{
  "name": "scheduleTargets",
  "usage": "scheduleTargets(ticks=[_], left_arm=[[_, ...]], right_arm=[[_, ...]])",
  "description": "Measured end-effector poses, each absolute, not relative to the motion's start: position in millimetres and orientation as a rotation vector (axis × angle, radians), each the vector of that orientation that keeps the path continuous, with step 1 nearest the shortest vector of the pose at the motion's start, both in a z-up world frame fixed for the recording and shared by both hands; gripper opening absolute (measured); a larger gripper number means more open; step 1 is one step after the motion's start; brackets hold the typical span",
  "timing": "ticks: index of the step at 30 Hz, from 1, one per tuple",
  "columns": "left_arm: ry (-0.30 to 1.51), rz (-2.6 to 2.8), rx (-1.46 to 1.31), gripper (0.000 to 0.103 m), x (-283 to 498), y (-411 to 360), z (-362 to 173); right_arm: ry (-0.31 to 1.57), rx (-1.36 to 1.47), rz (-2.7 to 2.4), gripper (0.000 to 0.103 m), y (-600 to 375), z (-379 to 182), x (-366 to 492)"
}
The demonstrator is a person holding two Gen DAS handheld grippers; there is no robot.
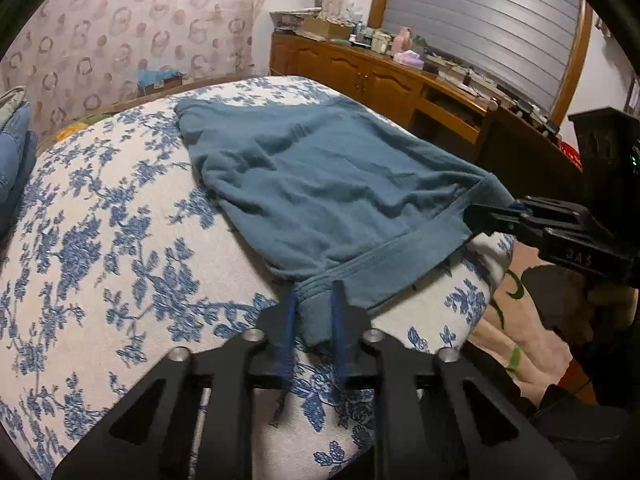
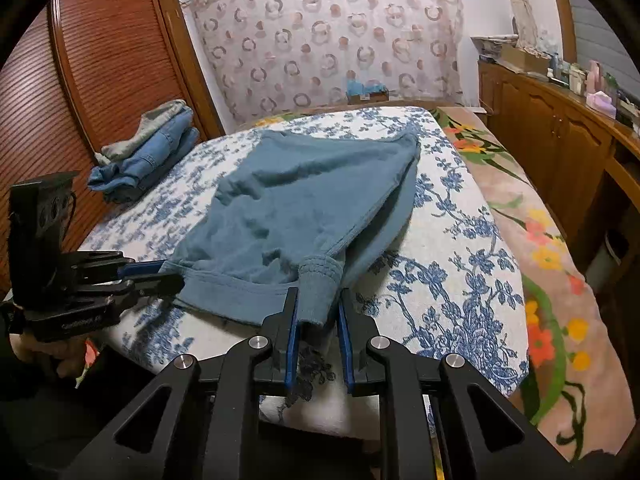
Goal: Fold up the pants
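Across the centre of both frames, the teal-blue soft knit pants (image 1: 320, 184) lay spread on the bed with the blue-and-white floral cover (image 1: 120, 240), waistband edge nearest the cameras at the lower middle of each view. The left gripper (image 1: 316, 312) had its fingers (image 1: 291, 320) drawn nearly together on a bunched corner of the ribbed waistband at the lower centre of the left wrist view. The right gripper (image 2: 318, 316) was likewise pinched on the opposite waistband corner at the lower centre of the right wrist view; cloth was visibly pressed between the blue pads in both cases.

Handling, judged from the frames:
- The fabric appeared light, limp and easily wrinkled. It would drape and sag wherever unsupported.
- The surface looked fleecy, not slippery, so a narrow pinch should hold.
- The doubled, stitched waistband was the firmest part and the proper place to take hold; thinner leg cloth would slip into folds.
- Both corners should be lifted together and kept taut between them, or the middle would droop and the fold would lie crooked.

A stack of folded denim and grey garments (image 2: 148, 152) sat at the left of the right wrist view, well apart from the pants.
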State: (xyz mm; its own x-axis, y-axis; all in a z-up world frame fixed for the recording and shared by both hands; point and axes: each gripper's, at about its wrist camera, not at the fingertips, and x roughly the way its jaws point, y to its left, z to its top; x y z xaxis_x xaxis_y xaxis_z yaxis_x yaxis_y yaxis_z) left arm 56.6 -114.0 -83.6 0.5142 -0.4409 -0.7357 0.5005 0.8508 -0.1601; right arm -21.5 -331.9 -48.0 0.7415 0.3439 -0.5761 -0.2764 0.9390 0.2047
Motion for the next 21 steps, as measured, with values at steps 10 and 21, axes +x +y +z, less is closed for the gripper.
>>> scheduleTargets(ticks=[10, 21], left_arm=[[0.641, -0.534, 0.038, 0.012, 69, -94, 16], [0.459, -0.464, 0.016, 0.012, 86, -62, 120]], right_arm=[[0.463, 0.083, 0.393, 0.017, -322, 37, -14], [0.294, 0.027, 0.497, 0.017, -302, 141, -6]])
